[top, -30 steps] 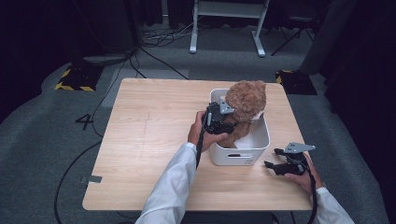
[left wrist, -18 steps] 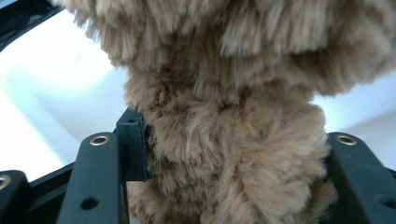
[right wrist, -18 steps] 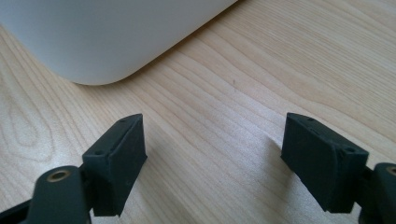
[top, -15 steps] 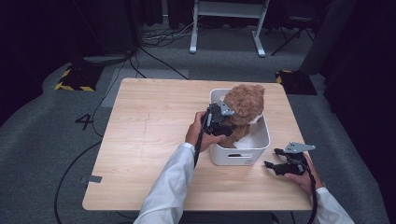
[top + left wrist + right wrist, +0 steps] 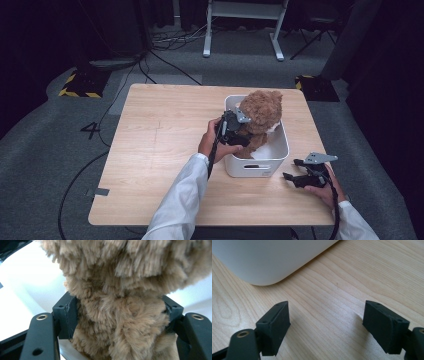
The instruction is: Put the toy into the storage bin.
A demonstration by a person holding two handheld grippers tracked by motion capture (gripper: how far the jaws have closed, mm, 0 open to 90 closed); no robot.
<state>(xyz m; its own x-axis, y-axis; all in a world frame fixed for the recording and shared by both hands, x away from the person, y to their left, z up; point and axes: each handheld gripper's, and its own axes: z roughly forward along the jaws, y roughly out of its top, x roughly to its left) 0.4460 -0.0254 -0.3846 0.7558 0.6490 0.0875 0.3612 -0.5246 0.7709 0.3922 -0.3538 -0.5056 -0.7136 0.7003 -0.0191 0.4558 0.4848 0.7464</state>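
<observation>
A brown teddy bear (image 5: 260, 116) sits upright in a white bin (image 5: 283, 146) on the right half of the wooden table (image 5: 160, 145). My left gripper (image 5: 240, 131) reaches over the bin's left wall at the bear's body. In the left gripper view the bear (image 5: 120, 322) stands between the pads (image 5: 67, 315). The jaws have just been opening, and the fur only brushes the pads. My right gripper (image 5: 291, 171) rests on the table to the right of the bin's near corner. In the right gripper view it (image 5: 328, 320) stands open over bare wood beside the bin (image 5: 269, 260).
The bin stands near the table's right edge. A white paper or cloth (image 5: 265, 150) lies on the bin's floor beside the bear. Beyond the table are a grey carpet, cables (image 5: 165, 55) and a white stand's legs (image 5: 240, 30).
The left gripper's jaws have widened around the bear's body. The bear's head has settled slightly to the right in the bin. Neither hand has moved.
</observation>
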